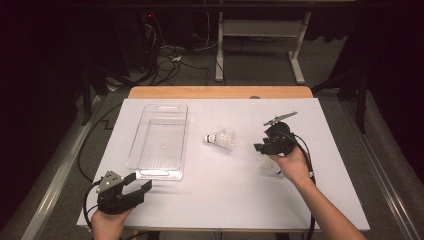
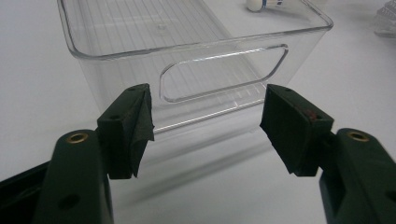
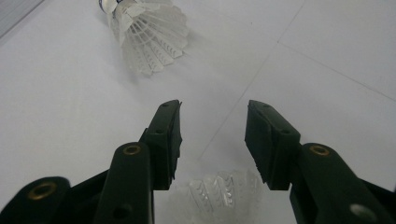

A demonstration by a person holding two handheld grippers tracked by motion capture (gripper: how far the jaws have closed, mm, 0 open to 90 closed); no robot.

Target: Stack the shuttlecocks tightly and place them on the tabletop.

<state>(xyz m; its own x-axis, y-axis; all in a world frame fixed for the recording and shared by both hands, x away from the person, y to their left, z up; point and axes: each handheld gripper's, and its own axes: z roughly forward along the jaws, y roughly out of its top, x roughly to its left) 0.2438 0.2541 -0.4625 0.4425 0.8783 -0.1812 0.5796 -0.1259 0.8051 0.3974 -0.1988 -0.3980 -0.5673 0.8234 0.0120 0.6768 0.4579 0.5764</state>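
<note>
Fingers (image 3: 163,140) of the right gripper (image 3: 212,140) stand apart, unclenched, with nothing pressed between them. Beneath them, at the bottom edge of the right gripper view, lies a second shuttlecock (image 3: 224,193) (its cork end cut off, feathers blurred); whether any pad touches it cannot be told. Farther off, near the clear plastic bin (image 1: 160,142), rests the first shuttlecock (image 1: 220,140) on the white table (image 1: 225,195). Jaws of the left gripper (image 2: 205,130) gape wide before the bin's handle slot (image 2: 224,72), holding nothing.
</note>
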